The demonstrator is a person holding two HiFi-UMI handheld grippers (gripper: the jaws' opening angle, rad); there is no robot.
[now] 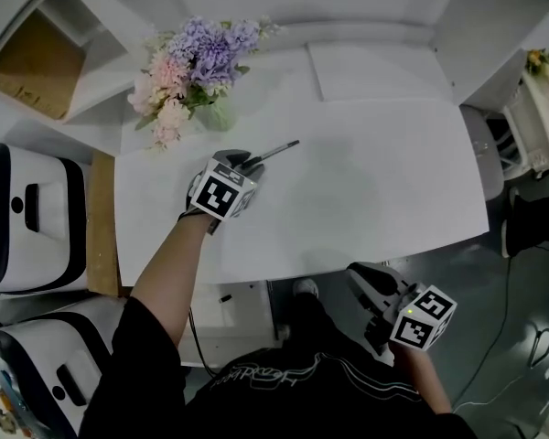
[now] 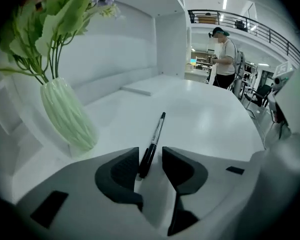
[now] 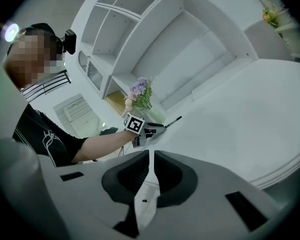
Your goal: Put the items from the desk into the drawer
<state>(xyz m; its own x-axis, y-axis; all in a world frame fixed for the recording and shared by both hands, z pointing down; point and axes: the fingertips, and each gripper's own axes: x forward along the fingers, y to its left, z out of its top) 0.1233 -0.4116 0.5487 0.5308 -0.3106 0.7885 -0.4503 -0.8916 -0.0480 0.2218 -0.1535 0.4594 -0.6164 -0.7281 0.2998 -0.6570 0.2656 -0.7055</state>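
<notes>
Left hand-held gripper (image 2: 150, 154), jaws slightly apart, straddles the pen (image 2: 157, 131) pointing straight ahead; right hand-held gripper (image 3: 150, 156) closed, empty.

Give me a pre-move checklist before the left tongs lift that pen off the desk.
1. Pen between the jaws of the left tongs: ok.
2. Jaws closed on the pen: not ok, a gap shows on its right side.
3. Vase apart from the pen: ok, it stands off to the left.
4. Right tongs free to help: ok, shut and empty, off the near edge of the desk.
5. Drawer open and ready: cannot tell, no open drawer shows in any view.
</notes>
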